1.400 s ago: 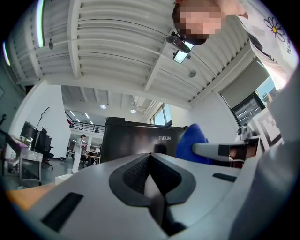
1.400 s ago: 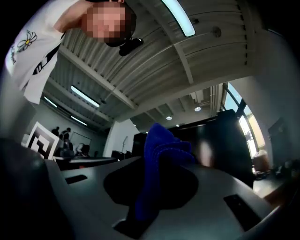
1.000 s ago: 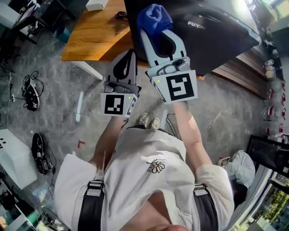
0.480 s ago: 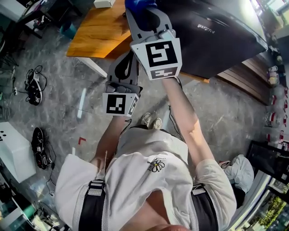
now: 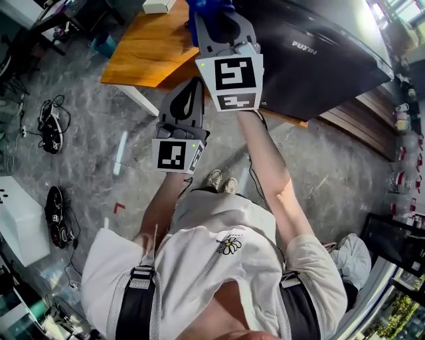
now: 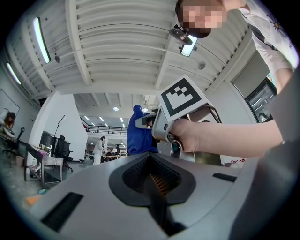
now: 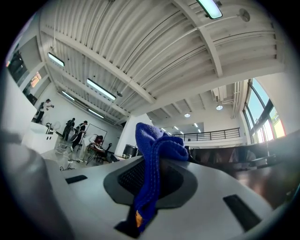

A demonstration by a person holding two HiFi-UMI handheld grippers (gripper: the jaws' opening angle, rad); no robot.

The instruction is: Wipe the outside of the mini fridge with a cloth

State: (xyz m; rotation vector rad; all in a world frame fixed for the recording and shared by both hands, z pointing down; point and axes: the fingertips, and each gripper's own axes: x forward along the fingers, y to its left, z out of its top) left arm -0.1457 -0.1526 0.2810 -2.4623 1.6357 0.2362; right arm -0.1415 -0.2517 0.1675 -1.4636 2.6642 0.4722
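The black mini fridge (image 5: 319, 60) stands at the top right of the head view, its glossy side facing me. My right gripper (image 5: 211, 14) is held high at the fridge's left edge, shut on a blue cloth (image 5: 207, 6) that bunches out past its tips. The right gripper view shows the cloth (image 7: 154, 150) clamped in the jaws and hanging down the seam. My left gripper (image 5: 190, 93) sits lower and nearer to me, shut with nothing in it. The left gripper view shows the closed jaws and, beyond them, the cloth (image 6: 137, 133) in the other gripper.
A wooden table (image 5: 146, 46) stands left of the fridge. Shoes and cables (image 5: 50, 129) lie on the grey floor at the left, near a white box (image 5: 20, 229). A wooden bench (image 5: 362, 109) runs at the right. People stand far off in both gripper views.
The right gripper has risen and moved away from me with the cloth, up along the fridge's left edge. The left gripper has barely moved.
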